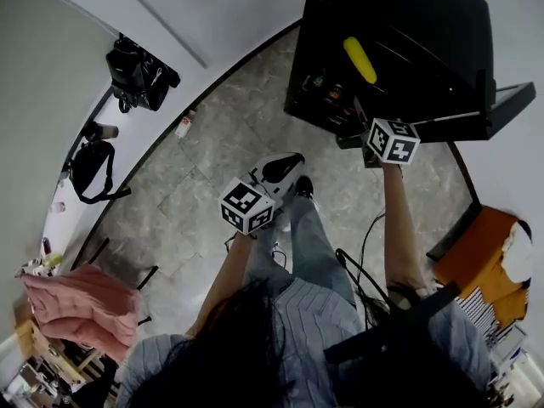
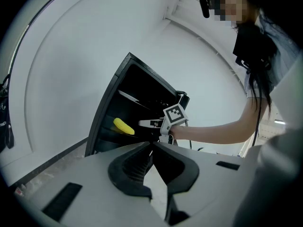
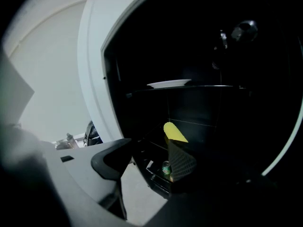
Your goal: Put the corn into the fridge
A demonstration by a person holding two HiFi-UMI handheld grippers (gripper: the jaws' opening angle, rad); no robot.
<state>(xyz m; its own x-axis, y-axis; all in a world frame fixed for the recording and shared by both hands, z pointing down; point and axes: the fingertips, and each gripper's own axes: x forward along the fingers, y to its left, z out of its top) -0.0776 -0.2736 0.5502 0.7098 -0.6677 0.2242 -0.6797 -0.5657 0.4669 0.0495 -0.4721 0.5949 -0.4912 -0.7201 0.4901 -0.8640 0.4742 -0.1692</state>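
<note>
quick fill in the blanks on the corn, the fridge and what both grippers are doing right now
1. The corn lies ____ the open black fridge.
2. The left gripper hangs away from the fridge with its jaws ____, nothing between them.
3. The right gripper points into the fridge with its jaws ____; the corn lies beyond them, ungripped.
4. The corn's colour is ____.

Missing words: inside; shut; open; yellow.

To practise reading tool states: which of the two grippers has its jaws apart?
The right gripper, held at the fridge near the corn: its jaws stand apart, gripping nothing. On the left gripper the jaws meet at their tips.
</note>
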